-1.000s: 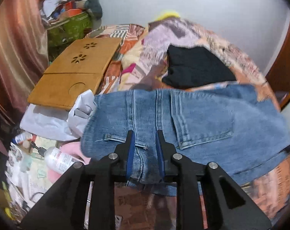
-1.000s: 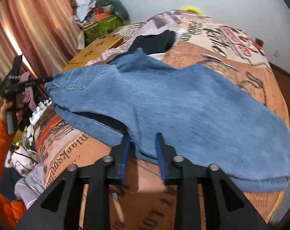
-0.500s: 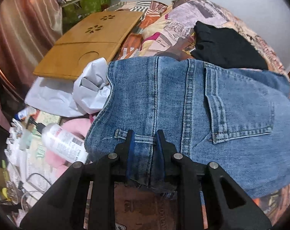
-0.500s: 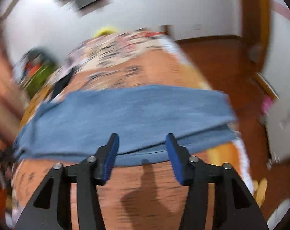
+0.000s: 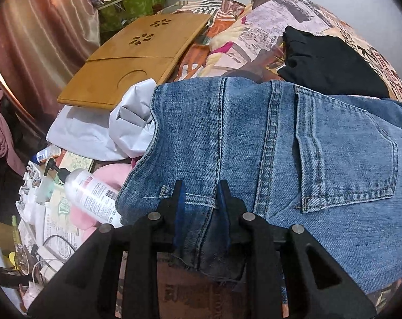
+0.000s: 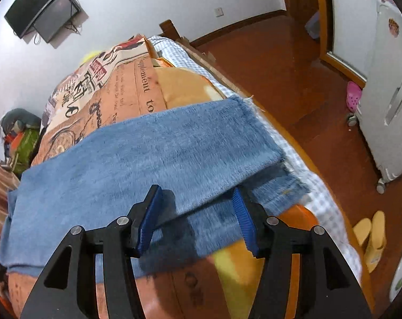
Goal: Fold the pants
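Blue jeans [image 5: 280, 146] lie across the printed bedspread [image 6: 116, 85], back pocket up. My left gripper [image 5: 201, 188] points steeply down at the waistband and is shut on it beside a belt loop, with denim bunched between the blue pads. In the right wrist view the two legs [image 6: 161, 146] lie stacked, their frayed hems [image 6: 275, 159] close to the bed's edge. My right gripper [image 6: 197, 191] hovers over the near edge of the legs close to the hems. Its jaws stand wide apart and the pads do not press the cloth.
A wooden lap tray [image 5: 137, 61], a pale cloth [image 5: 100, 130] and a white pump bottle [image 5: 92, 194] lie left of the waistband. A black garment [image 5: 328, 63] sits behind it. Beyond the hems the bed drops to a wooden floor with yellow slippers [image 6: 371, 236] and a white cabinet [image 6: 387, 93].
My right gripper swung from the middle of the jeans to the hem end, rolled, and its jaws widened. My left gripper sank a little, still gripping the waistband.
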`<state>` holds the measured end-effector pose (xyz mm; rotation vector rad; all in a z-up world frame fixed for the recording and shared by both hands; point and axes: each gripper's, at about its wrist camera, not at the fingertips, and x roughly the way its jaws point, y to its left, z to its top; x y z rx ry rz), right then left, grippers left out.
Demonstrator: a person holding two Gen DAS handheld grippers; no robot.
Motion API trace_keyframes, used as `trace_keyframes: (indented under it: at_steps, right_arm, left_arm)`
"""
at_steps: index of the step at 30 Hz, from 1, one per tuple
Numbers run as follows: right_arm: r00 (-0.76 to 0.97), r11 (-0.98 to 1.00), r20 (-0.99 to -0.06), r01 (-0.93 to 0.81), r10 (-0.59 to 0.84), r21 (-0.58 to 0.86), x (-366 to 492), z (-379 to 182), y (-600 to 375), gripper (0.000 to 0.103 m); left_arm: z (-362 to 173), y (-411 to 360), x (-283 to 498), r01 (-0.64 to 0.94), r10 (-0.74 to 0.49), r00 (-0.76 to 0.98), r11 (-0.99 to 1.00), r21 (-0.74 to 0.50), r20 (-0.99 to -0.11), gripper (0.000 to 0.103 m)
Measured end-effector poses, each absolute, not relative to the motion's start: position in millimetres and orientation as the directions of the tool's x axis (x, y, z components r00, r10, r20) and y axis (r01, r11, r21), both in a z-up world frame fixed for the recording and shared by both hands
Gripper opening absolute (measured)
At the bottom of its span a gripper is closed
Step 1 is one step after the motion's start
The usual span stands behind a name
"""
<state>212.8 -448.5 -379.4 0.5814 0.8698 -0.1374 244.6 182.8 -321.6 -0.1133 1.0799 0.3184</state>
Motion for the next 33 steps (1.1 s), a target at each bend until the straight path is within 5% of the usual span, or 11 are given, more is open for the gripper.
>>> trace_keyframes:
  at_steps: [1,3,5,12,15,25,33]
  right_arm:
    - [0.656,0.84,-0.745,0.332,0.122,0.429,213,-380,-449,0.046]
    - [0.663,0.862,-0.739,0.299,0.121,0.41,216,-375,-446,0.011]
    - [0.672,0.894,-0.735,0.27,0.091,0.358,217,-368,-441,0.007]
    - [0.756,0.928,-0.655,0.249,-0.006,0.279,189,-316,-446,0.004]
    - [0.774,0.938,-0.632,0.25,-0.045,0.239,172,-295,-450,0.004]
    - [0.651,0.932,-0.757,0.306,-0.057,0.194,195,-368,-446,0.004]
    - [0.635,0.932,-0.77,0.313,-0.061,0.184,195,-371,-448,0.004]
  left_arm:
    - [-322,183,244,-0.31,0.199,0.433,0.949,0.062,-0.879,0.025]
    - [-322,183,244,-0.313,0.199,0.434,0.948,0.06,-0.879,0.025]
    - [-322,183,245,-0.318,0.2,0.432,0.946,0.059,-0.879,0.025]
    - [-317,179,246,-0.249,0.248,0.406,0.956,0.154,-0.88,0.034]
    - [-314,182,243,-0.235,0.301,0.395,0.946,0.222,-0.868,0.053]
    - [-314,196,232,-0.227,0.226,0.409,0.964,0.141,-0.884,0.054]
    - [-317,198,224,-0.252,0.205,0.411,0.962,0.105,-0.888,0.054]
